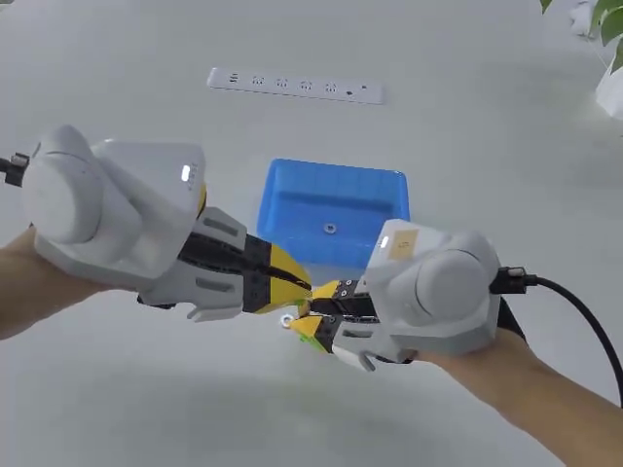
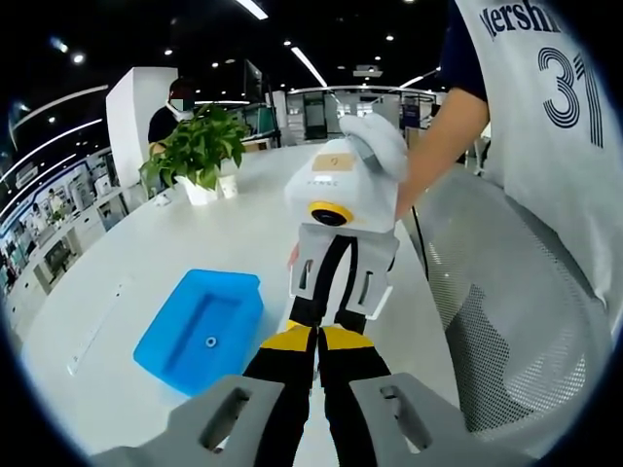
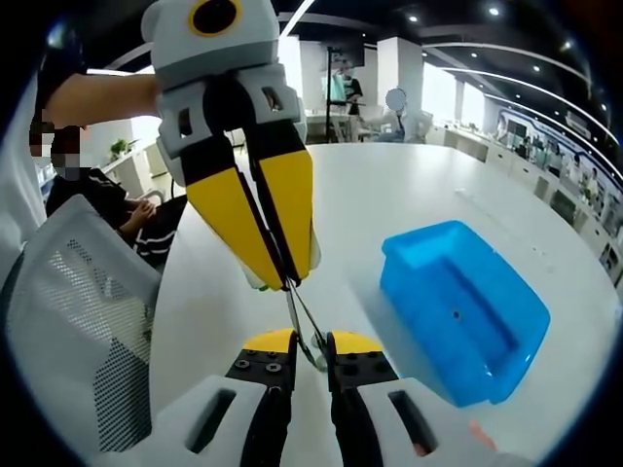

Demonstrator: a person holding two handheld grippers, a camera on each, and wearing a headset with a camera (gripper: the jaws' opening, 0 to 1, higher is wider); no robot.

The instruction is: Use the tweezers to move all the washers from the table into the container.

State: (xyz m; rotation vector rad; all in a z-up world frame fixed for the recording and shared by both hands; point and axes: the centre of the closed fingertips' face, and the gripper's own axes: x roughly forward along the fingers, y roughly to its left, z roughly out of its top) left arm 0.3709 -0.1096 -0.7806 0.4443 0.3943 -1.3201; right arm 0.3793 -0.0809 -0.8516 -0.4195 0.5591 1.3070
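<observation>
Two grippers meet tip to tip in front of the blue container (image 1: 384, 195). My left gripper (image 1: 300, 285) comes in from the left, its yellow jaws shut on the thin metal tweezers (image 3: 300, 316). The tweezers' two legs run down from those jaws into my right gripper (image 3: 313, 342), whose jaws stand close around the other end. One washer (image 1: 331, 229) lies on the container's floor. Another small washer (image 1: 286, 320) lies on the table just under the jaw tips. In the left gripper view my left gripper (image 2: 318, 341) faces the right gripper (image 2: 313, 316) head on.
A white power strip (image 1: 295, 86) lies beyond the container. A potted plant (image 1: 608, 39) stands at the far right table edge. A mesh chair (image 3: 88, 321) and a seated person are off the near side. Bare white table (image 1: 146, 389) surrounds the grippers.
</observation>
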